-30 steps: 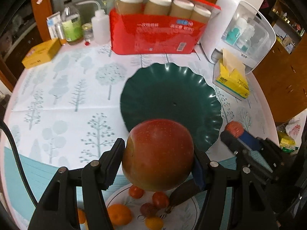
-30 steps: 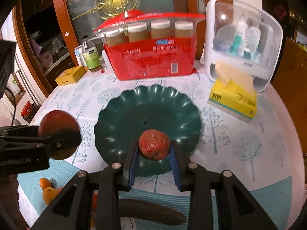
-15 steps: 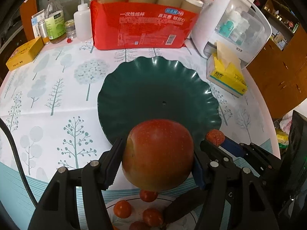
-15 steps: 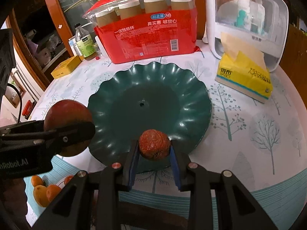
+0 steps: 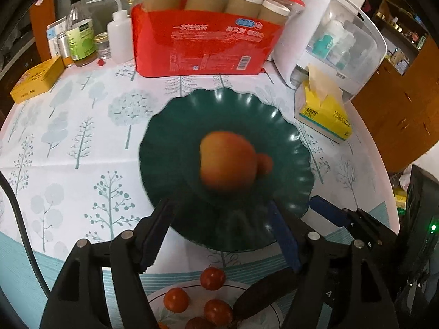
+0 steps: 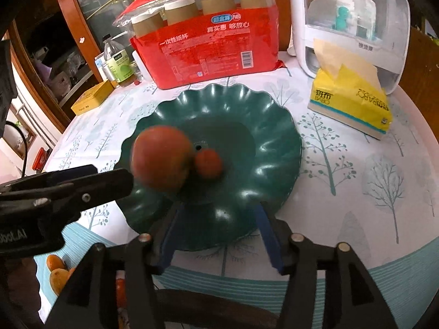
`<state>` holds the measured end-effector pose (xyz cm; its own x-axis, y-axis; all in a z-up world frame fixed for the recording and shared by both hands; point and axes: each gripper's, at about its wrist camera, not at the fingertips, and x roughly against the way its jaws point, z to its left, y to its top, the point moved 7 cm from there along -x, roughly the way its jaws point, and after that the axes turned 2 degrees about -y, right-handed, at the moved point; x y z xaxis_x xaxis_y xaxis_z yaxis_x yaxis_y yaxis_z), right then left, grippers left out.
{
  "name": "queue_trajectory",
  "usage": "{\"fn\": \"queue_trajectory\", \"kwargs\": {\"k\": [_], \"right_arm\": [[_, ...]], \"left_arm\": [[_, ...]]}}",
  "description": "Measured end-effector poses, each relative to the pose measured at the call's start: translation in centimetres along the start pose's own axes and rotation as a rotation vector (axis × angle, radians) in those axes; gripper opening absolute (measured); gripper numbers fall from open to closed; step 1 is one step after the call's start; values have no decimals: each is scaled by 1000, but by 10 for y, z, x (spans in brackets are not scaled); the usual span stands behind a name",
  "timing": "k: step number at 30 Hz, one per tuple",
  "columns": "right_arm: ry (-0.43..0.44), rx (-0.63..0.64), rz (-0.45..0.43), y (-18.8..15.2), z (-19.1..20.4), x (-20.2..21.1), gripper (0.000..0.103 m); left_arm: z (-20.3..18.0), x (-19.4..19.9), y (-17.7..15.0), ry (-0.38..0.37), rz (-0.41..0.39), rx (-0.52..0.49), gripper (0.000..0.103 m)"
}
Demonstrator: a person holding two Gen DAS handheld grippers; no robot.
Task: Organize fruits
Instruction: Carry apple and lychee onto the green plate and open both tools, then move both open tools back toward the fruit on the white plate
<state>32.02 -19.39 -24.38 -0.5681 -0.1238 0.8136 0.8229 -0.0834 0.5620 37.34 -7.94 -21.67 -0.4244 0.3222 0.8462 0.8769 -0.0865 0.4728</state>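
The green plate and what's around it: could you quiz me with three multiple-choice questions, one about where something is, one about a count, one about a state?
1. Where is the big apple?
A. on the green plate
B. on the tissue pack
C. on the yellow tin

2. How many fruits lie on the green plate?
A. none
B. two
C. five

3. How do the right gripper's jaws stand?
A. clamped on the small red fruit
B. clamped on a tomato
C. apart, nothing between them

Answers:
1 A: the apple sits on the plate.
2 B: only the apple and a small red fruit beside it.
3 C: the right gripper has just been opening, its jaws empty, the fruit lying beyond them.
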Motion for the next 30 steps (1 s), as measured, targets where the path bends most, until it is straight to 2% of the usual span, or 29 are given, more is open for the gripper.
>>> {"fn": "queue_trajectory", "kwargs": {"k": [11,16,23,30], "right_arm": [[-3,-5,-29,-6,3,35,57],[3,-2,-49,-15,7,60,57],[15,-17,-54,-38,10,92,57],[60,-75,-31,-72,11,118,57]], "left_arm": [[11,46,-5,47,-44,60,71],[12,73,-17,31,-65,82,71],[13,110,-45,73,-72,64,71],[17,142,-90,111,-68,73,71]]}}
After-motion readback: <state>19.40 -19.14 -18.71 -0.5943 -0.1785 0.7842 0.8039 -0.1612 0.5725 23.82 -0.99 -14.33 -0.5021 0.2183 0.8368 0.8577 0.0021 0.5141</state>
